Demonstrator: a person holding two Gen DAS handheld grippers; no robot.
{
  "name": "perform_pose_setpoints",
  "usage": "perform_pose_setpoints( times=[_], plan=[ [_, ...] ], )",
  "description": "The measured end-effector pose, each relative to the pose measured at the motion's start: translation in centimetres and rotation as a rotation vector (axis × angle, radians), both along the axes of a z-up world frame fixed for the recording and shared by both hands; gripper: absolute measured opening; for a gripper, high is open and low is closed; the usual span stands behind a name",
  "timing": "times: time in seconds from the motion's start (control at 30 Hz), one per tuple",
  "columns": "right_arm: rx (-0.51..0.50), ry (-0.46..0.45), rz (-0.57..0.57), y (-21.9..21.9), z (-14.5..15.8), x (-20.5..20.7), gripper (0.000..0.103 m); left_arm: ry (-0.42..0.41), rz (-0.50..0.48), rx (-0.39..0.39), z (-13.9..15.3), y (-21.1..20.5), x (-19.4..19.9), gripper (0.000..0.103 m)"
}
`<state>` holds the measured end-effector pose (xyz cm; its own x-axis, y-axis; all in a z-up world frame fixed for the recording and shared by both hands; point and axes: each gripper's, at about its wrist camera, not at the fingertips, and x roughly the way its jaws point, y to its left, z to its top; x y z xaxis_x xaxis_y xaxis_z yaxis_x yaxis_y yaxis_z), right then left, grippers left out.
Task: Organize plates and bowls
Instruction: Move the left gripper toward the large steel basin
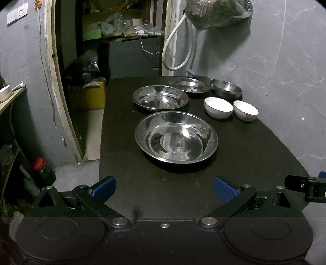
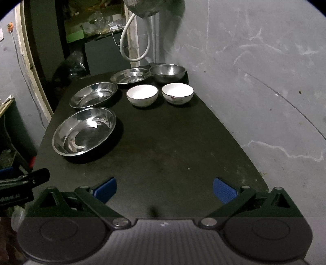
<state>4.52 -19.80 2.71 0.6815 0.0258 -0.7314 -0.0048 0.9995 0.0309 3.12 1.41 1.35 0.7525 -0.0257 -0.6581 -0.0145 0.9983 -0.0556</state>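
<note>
Three steel plates lie in a row on the black table: a near plate, a middle plate and a far plate. A steel bowl stands at the far right. Two white bowls sit side by side in front of it, also in the right wrist view. My left gripper is open and empty over the table's near end. My right gripper is open and empty beside it.
A grey wall runs along the table's right side. A white hose and a hanging bag are behind the table. A doorway with shelves, a yellow box and a red-capped bottle are on the left.
</note>
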Motion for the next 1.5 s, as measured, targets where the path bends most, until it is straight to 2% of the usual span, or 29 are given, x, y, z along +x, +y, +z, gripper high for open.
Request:
perform_pose_setpoints(
  times=[0.27,0.57,0.97,1.1,1.3,1.5],
  plan=[
    [0.002,0.03,0.013,0.0,0.3,1.8,0.103,0.04,0.014,-0.012,0.8,0.3,2.0,0.102],
    [0.001,0.049,0.041,-0.5,0.2,5.7,0.103,0.068,0.016,-0.01,1.0,-0.4,4.7,0.102],
    [0.018,0.031,0.141,-1.6,0.5,11.9,0.103,0.068,0.102,-0.051,1.8,-1.3,10.1,0.102],
    [0.062,-0.003,0.19,-2.1,0.6,13.1,0.103,0.078,0.145,-0.053,2.4,-1.4,11.6,0.102],
    [0.138,-0.126,0.294,-1.8,1.0,13.9,0.103,0.09,0.223,-0.036,3.6,-0.1,13.8,0.102],
    [0.191,-0.139,0.337,-0.6,0.8,14.8,0.103,0.096,0.284,-0.034,4.0,2.3,15.8,0.102]
  ],
)
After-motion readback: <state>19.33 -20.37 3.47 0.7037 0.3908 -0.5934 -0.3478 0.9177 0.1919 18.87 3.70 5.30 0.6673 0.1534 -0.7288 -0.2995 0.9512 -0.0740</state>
